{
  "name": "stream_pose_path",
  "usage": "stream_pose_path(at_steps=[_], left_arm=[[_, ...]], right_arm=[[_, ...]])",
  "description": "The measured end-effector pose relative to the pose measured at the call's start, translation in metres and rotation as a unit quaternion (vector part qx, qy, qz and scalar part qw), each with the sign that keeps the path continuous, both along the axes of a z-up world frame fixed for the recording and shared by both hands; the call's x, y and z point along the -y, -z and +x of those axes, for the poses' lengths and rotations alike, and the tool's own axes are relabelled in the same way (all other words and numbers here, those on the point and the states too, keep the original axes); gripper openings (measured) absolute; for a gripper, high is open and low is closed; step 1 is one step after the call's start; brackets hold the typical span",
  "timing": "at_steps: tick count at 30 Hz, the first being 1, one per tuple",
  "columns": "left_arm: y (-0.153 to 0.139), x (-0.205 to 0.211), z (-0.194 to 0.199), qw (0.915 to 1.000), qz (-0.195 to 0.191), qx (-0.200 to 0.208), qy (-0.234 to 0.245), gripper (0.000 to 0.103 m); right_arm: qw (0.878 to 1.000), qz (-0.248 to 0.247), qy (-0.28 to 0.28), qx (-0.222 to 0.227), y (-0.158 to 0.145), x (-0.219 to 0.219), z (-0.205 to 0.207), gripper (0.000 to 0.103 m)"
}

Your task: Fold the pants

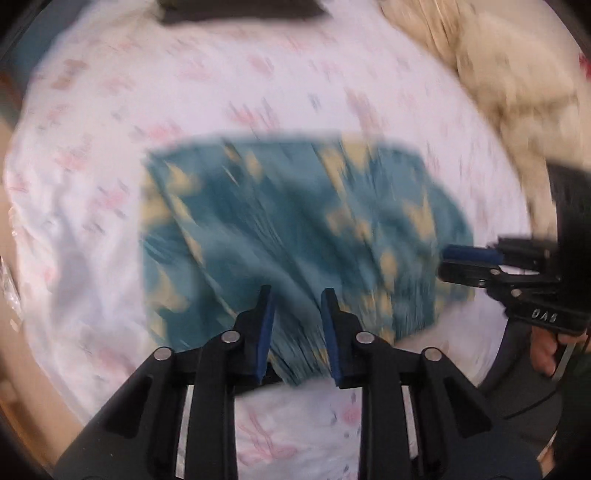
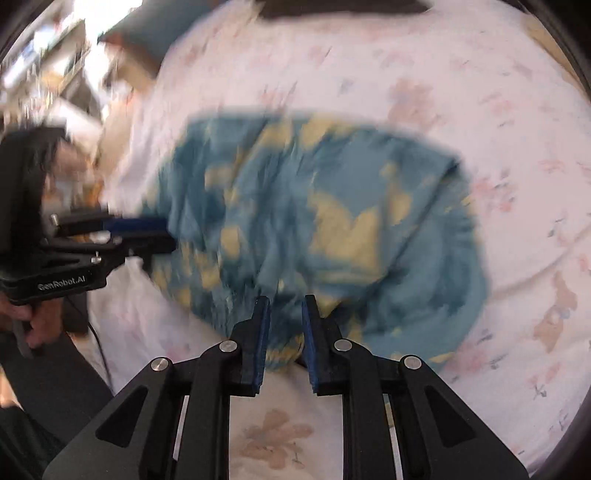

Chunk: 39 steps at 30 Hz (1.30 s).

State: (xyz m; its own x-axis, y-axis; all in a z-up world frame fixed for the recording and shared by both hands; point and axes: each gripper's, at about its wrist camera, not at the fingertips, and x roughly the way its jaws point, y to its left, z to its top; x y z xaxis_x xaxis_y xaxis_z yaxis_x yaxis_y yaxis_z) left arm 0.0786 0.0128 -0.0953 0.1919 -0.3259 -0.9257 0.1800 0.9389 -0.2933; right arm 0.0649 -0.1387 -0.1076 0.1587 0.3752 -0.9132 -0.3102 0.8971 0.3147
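Observation:
The pants (image 1: 295, 229) are teal with pale yellow shapes and lie folded in a rough rectangle on a white flowered sheet (image 1: 110, 258); both views are motion-blurred. My left gripper (image 1: 297, 295) has its jaws a hand's width apart, with the near edge of the pants between the pads. My right gripper (image 2: 286, 301) also stands with jaws apart over the near hem of the pants (image 2: 332, 221). The right gripper shows in the left wrist view (image 1: 448, 264) at the pants' right edge. The left gripper shows in the right wrist view (image 2: 162, 236) at their left edge.
A cream blanket (image 1: 498, 74) is heaped at the far right of the bed. A dark flat object (image 1: 240, 11) lies at the far edge. Cluttered shelves (image 2: 48, 66) stand beyond the bed's left side. A hand (image 2: 29, 325) holds the left gripper's handle.

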Motion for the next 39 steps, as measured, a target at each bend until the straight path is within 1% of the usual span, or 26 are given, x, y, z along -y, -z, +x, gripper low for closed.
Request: stream_pose_path(at_steps=[1, 2, 3, 5, 7, 8, 10, 12, 14, 15, 17, 18, 19, 21, 22, 25, 30, 31, 32, 33, 34, 35, 36, 37, 38, 39], left_arm=[[-0.007, -0.014, 0.008, 0.9993, 0.002, 0.018, -0.032, 0.043], [-0.009, -0.027, 0.014, 0.9976, 0.003, 0.028, -0.063, 0.047], [-0.007, -0.039, 0.020, 0.9948, -0.002, 0.032, -0.096, 0.048], [0.001, -0.059, 0.033, 0.9891, -0.016, 0.019, -0.145, 0.048], [0.015, -0.080, 0.049, 0.9799, -0.045, 0.003, -0.194, 0.046], [0.020, -0.087, 0.057, 0.9758, -0.056, 0.003, -0.211, 0.046], [0.025, -0.090, 0.071, 0.9753, -0.064, 0.002, -0.211, 0.046], [0.033, -0.089, 0.080, 0.9755, -0.065, -0.006, -0.210, 0.045], [0.039, -0.088, 0.086, 0.9745, -0.085, -0.012, -0.207, 0.039], [0.040, -0.085, 0.086, 0.9758, -0.081, -0.014, -0.203, 0.035], [0.047, -0.077, 0.093, 0.9787, -0.073, -0.020, -0.191, 0.024], [0.049, -0.073, 0.094, 0.9811, -0.064, -0.023, -0.181, 0.002], [0.048, -0.069, 0.093, 0.9844, -0.056, -0.020, -0.165, 0.003], [0.040, -0.066, 0.091, 0.9873, -0.035, -0.007, -0.155, 0.002], [0.037, -0.068, 0.090, 0.9867, -0.035, -0.005, -0.159, 0.002], [0.036, -0.074, 0.093, 0.9849, -0.031, -0.002, -0.170, 0.002], [0.038, -0.076, 0.095, 0.9839, -0.030, -0.008, -0.176, 0.003], [0.037, -0.076, 0.095, 0.9834, -0.018, -0.008, -0.180, 0.007], [0.037, -0.077, 0.095, 0.9828, 0.002, -0.005, -0.185, 0.008], [0.036, -0.078, 0.094, 0.9819, 0.014, -0.005, -0.189, 0.013], [0.035, -0.080, 0.093, 0.9799, 0.031, -0.006, -0.197, 0.021], [0.029, -0.082, 0.089, 0.9772, 0.047, 0.005, -0.207, 0.022], [0.025, -0.080, 0.087, 0.9756, 0.055, 0.016, -0.212, 0.022], [0.015, -0.078, 0.081, 0.9749, 0.060, 0.036, -0.211, 0.021], [0.004, -0.071, 0.074, 0.9774, 0.054, 0.057, -0.197, 0.020], [-0.003, -0.061, 0.067, 0.9816, 0.039, 0.069, -0.174, 0.020]], right_arm=[[0.999, 0.015, 0.031, 0.008, -0.006, 0.013, 0.008, 0.030], [0.998, 0.029, 0.062, 0.013, -0.009, 0.026, 0.015, 0.036], [0.995, 0.037, 0.095, 0.019, -0.011, 0.039, 0.024, 0.043], [0.985, 0.054, 0.162, 0.018, -0.008, 0.067, 0.042, 0.043], [0.974, 0.078, 0.211, 0.002, 0.003, 0.087, 0.057, 0.043], [0.971, 0.088, 0.222, -0.009, 0.010, 0.092, 0.066, 0.043], [0.971, 0.082, 0.226, -0.017, 0.019, 0.091, 0.078, 0.043], [0.973, 0.080, 0.215, -0.025, 0.030, 0.087, 0.091, 0.043], [0.975, 0.084, 0.204, -0.031, 0.037, 0.085, 0.100, 0.039], [0.977, 0.080, 0.197, -0.030, 0.040, 0.082, 0.101, 0.033], [0.982, 0.057, 0.180, -0.022, 0.040, 0.075, 0.099, 0.018], [0.983, 0.048, 0.174, -0.016, 0.039, 0.072, 0.095, 0.002], [0.985, 0.044, 0.165, -0.009, 0.037, 0.069, 0.093, 0.000], [0.987, 0.037, 0.159, 0.004, 0.031, 0.067, 0.092, 0.000], [0.986, 0.041, 0.159, 0.008, 0.028, 0.069, 0.090, 0.000], [0.983, 0.024, 0.181, 0.017, 0.026, 0.081, 0.090, 0.000], [0.982, 0.001, 0.187, 0.003, 0.037, 0.084, 0.093, 0.000], [0.983, -0.003, 0.183, 0.004, 0.037, 0.083, 0.092, 0.000], [0.984, -0.006, 0.180, 0.005, 0.037, 0.081, 0.092, 0.000], [0.984, -0.012, 0.178, 0.007, 0.036, 0.081, 0.092, 0.001], [0.983, -0.034, 0.180, 0.016, 0.032, 0.080, 0.091, 0.002], [0.981, -0.064, 0.183, 0.032, 0.027, 0.078, 0.089, 0.006], [0.978, -0.085, 0.184, 0.051, 0.019, 0.077, 0.087, 0.006], [0.977, -0.089, 0.181, 0.068, 0.009, 0.074, 0.083, 0.006], [0.979, -0.077, 0.173, 0.076, 0.002, 0.070, 0.080, 0.006], [0.985, -0.041, 0.150, 0.074, -0.006, 0.060, 0.075, 0.006]])
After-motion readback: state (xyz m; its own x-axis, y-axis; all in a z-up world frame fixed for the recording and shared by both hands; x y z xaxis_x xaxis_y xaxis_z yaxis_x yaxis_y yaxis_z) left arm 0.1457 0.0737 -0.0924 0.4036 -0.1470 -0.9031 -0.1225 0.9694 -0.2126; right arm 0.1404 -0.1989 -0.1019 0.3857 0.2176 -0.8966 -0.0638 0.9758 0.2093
